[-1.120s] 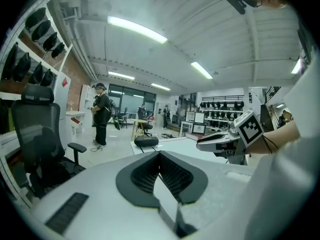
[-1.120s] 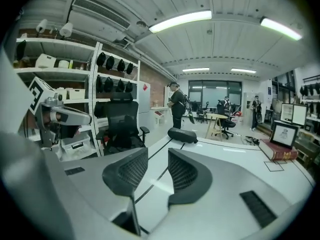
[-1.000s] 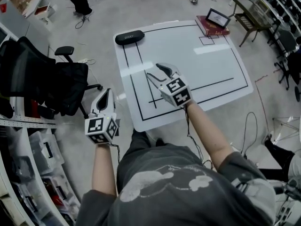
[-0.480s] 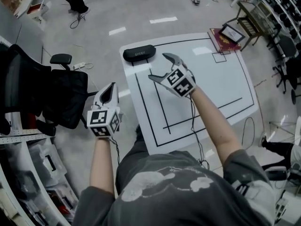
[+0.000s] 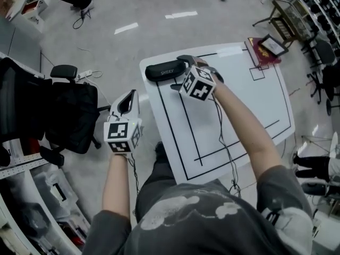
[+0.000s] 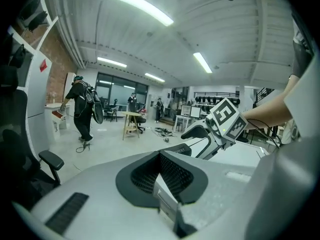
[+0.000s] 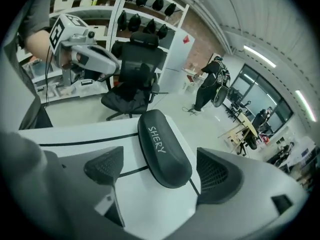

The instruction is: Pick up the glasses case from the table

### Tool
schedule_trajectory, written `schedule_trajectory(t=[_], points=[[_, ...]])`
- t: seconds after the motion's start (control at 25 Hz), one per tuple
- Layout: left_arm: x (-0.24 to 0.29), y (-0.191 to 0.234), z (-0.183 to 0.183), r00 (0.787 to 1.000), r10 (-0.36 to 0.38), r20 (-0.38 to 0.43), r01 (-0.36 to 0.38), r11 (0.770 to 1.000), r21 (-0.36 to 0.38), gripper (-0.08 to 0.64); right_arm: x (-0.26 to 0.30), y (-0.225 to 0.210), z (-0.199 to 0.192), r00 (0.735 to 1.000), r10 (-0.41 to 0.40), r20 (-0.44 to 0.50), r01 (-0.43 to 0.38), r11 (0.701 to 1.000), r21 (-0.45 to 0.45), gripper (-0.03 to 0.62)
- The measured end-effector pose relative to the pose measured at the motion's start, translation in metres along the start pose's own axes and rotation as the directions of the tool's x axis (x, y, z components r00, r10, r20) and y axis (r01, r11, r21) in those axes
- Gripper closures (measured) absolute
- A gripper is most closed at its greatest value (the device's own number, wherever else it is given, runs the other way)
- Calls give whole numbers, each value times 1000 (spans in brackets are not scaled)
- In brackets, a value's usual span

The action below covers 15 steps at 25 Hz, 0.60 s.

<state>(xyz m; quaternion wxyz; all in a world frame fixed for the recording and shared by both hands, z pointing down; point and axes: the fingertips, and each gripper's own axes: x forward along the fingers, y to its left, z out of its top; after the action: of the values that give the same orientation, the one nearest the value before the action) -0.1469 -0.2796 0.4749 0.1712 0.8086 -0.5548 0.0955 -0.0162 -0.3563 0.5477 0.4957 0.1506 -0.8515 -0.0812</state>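
The black glasses case (image 5: pixel 166 69), printed SHERY, lies at the far left corner of the white table (image 5: pixel 239 105). My right gripper (image 5: pixel 180 72) points down at its right end, jaws wide open. In the right gripper view the case (image 7: pixel 162 146) has its near end between the two dark pads (image 7: pixel 105 166), with a gap on both sides. My left gripper (image 5: pixel 129 97) hangs over the floor left of the table, its jaws shut on nothing. The left gripper view shows the right gripper (image 6: pixel 220 124) at the case (image 6: pixel 177 150).
A black office chair (image 5: pixel 69 110) stands left of the table. A red book with a framed picture (image 5: pixel 268 49) lies at the table's far right corner. Storage shelves (image 5: pixel 32 206) line the left. A person (image 6: pixel 82 109) stands far back in the room.
Both hands moved forward. The right gripper rolled, tipped downward, opened wide and came down over the end of the case. The left gripper stayed shut.
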Motion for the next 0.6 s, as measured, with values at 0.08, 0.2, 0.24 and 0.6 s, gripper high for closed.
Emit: schedule_trajectory(t=[0.08,0.2,0.24,0.6], points=[[9,8,-3,1000,0,-9,0,1000,-30,558,12,-3,-1,999,17,-32,-18,999,-38,150],[20,18,-3,1000,4,-14,-4,999,-38,558,26,-6,-2,996,46,-75,-51,996,-73,152],[23,21,-3,1000,3,-15,-4,999,-36,558,30,-7,-2,994,58,-88,-65,994,-84,151],[41,38,-14,1000,3,-24,-5,997,-74,558,58,-9,-14,956,175,-235,-214,965,-151,156]])
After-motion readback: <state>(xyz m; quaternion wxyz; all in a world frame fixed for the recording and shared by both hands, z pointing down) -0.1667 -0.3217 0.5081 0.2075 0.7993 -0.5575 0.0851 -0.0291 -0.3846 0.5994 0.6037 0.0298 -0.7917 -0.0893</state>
